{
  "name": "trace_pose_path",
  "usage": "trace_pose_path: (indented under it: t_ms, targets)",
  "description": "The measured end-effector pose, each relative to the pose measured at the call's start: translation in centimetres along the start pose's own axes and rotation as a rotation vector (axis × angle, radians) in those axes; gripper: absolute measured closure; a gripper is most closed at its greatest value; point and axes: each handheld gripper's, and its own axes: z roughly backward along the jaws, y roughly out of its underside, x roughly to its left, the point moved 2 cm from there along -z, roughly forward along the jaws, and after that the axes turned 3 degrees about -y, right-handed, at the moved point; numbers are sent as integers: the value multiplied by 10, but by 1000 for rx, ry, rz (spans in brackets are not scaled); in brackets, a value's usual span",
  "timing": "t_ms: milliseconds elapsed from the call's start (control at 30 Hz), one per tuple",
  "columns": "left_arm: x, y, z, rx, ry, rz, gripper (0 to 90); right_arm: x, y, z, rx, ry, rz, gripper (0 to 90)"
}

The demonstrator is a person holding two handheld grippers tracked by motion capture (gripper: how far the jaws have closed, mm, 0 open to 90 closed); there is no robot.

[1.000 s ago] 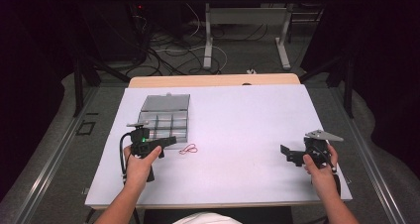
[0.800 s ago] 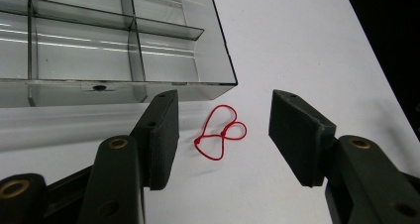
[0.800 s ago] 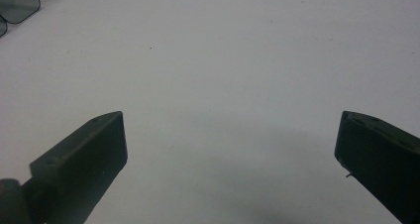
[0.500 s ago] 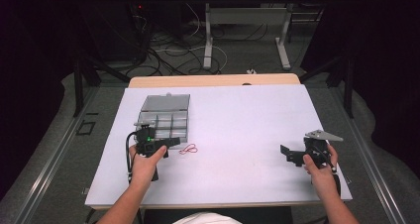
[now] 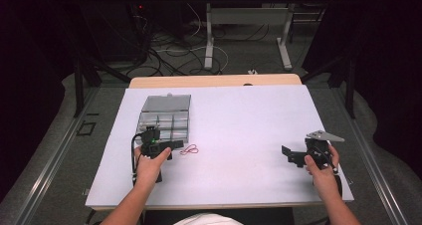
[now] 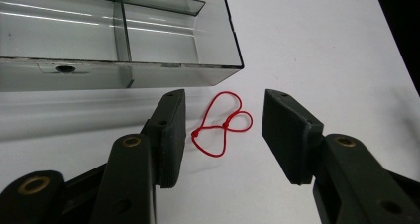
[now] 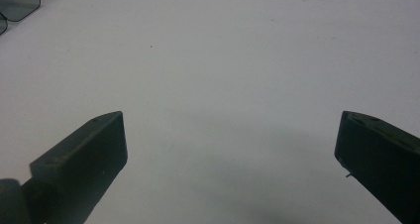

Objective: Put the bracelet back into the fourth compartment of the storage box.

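The left gripper [image 6: 223, 130] holds its fingers partly open and empty, straddling a thin red knotted string loop [image 6: 220, 125] on the white tabletop [image 5: 239, 115], just beside the clear plastic compartment box [image 5: 164, 116]. To pick it up, I'd press low and close on the knot (thin cord slips easily). The right gripper [image 7: 230, 149] hangs wide open, empty, well apart.

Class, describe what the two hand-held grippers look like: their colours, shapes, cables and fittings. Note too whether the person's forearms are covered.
Both grippers are black. The left gripper has two flat, blocky fingers on arms with brass-coloured rivets; in the high view a black cable loops beside it. The right gripper carries a grey three-cornered plate on top, and its fingers are the same dark blocks. The forearms are bare, with no sleeves visible.
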Motion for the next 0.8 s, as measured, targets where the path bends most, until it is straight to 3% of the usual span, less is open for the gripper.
trace_pose_path:
  t_ms: [167, 400, 800]
  targets:
    - [1, 2, -5, 17, -3, 6, 544, 0, 0, 0, 0, 0, 0, 0]
    - [2, 4, -11, 48, -5, -16, 571, 1, 0, -1, 3, -2, -6, 0]
    - [3, 7, -20, 65, -29, -15, 640, 1, 1, -1, 5, -11, 3, 0]
